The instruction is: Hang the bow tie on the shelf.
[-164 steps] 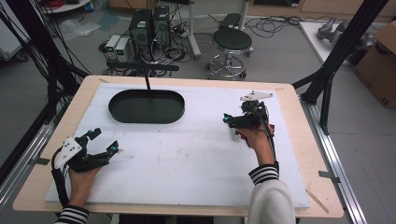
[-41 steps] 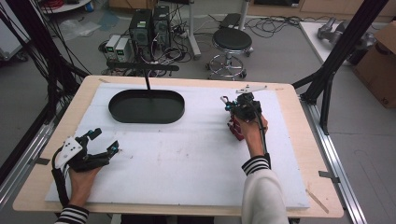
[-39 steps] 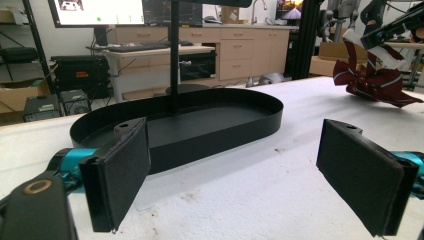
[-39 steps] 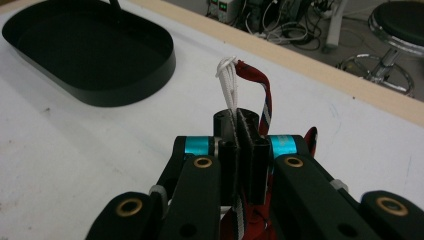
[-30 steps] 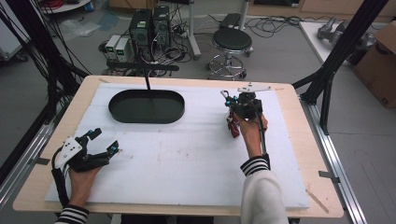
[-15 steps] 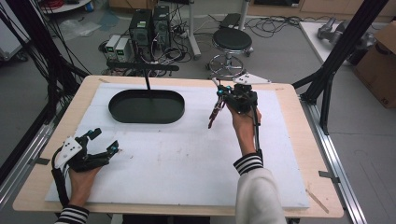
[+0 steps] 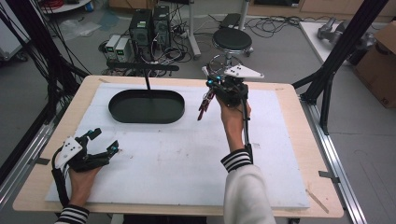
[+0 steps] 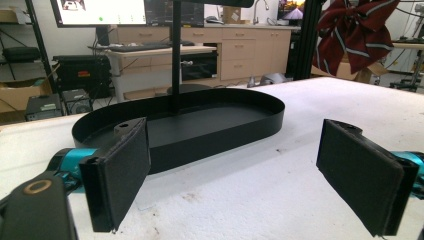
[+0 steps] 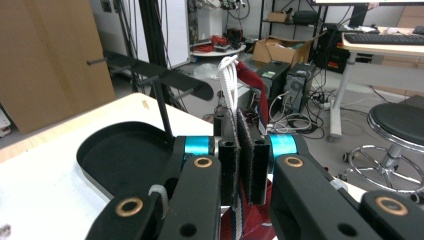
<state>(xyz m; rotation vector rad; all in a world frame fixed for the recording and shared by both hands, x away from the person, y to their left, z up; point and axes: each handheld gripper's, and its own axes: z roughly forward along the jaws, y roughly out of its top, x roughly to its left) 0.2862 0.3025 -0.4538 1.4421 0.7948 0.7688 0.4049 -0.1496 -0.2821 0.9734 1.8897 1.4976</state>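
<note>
The striped bow [image 7: 202, 103] hangs clamped in the right tool [image 7: 211, 88].

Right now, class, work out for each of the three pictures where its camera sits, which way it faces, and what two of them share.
High view: above the person's table edge, facing forward and down; both forearms, left claw, right claw holding a red bow.
Left gripper view: on the left claw, facing level across the table at the black tray; jaws apart.
Right gripper view: on the right claw, shut on the bow.
All three share the tray.
</note>
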